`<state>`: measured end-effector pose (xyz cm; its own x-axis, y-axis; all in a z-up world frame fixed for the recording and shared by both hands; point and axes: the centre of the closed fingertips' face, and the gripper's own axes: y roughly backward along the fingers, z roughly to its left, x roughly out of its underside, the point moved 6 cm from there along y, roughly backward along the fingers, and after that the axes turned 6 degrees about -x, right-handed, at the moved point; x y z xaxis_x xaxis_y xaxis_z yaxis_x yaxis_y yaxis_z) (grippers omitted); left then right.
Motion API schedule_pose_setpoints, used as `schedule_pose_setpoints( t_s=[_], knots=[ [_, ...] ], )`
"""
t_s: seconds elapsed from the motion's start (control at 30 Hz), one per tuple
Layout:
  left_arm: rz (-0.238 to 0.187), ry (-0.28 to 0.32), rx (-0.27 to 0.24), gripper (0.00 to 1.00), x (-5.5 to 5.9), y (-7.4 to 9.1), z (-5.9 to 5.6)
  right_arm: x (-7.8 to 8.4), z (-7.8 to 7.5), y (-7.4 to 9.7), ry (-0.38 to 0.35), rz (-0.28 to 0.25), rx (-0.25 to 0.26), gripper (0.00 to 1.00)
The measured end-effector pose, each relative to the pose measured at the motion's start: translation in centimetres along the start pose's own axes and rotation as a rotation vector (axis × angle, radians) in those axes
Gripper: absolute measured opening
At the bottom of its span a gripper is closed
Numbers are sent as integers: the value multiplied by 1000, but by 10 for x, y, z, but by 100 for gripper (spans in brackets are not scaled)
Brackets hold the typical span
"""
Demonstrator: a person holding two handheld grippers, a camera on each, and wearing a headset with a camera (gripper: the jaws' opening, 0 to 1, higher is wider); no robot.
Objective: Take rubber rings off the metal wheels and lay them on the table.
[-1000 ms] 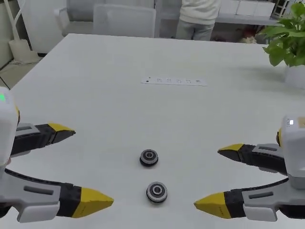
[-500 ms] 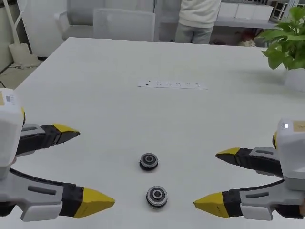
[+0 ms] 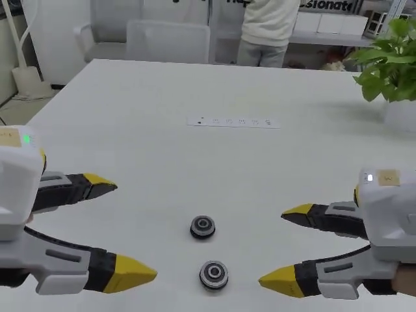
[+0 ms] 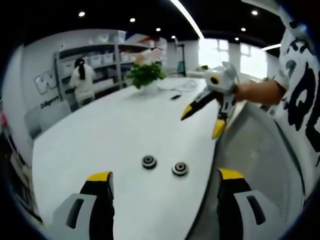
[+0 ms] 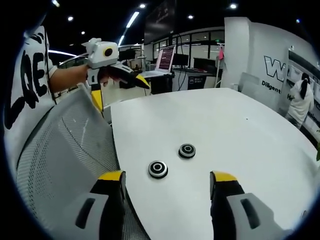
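Black rings point(image 3: 193, 228) on silver wheels point(image 3: 214, 274) (white table point(image 3: 162, 97)).

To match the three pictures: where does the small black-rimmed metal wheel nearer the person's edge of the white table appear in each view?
Head view: the small black-rimmed metal wheel sits bottom centre.
Left gripper view: lower centre, right of the pair.
Right gripper view: lower centre, left of the pair.
Shared landmark: the second black-rimmed metal wheel, farther in on the white table.

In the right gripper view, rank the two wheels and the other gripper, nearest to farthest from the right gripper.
1. Nearer wheel: low in the view, left of centre.
2. Farther wheel: just beyond it, to the right.
3. Left gripper: upper left, well past both wheels, fingers apart.
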<state>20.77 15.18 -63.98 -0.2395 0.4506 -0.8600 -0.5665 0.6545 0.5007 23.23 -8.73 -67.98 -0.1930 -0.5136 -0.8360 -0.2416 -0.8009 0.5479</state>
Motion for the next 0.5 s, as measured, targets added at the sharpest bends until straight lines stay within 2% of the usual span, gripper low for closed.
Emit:
schedule_pose_setpoints(
  t_s=[0.5],
  knots=[
    [23, -68, 49, 84, 0, -17, 2, 9, -11, -11, 27, 14, -34, 61]
  ],
)
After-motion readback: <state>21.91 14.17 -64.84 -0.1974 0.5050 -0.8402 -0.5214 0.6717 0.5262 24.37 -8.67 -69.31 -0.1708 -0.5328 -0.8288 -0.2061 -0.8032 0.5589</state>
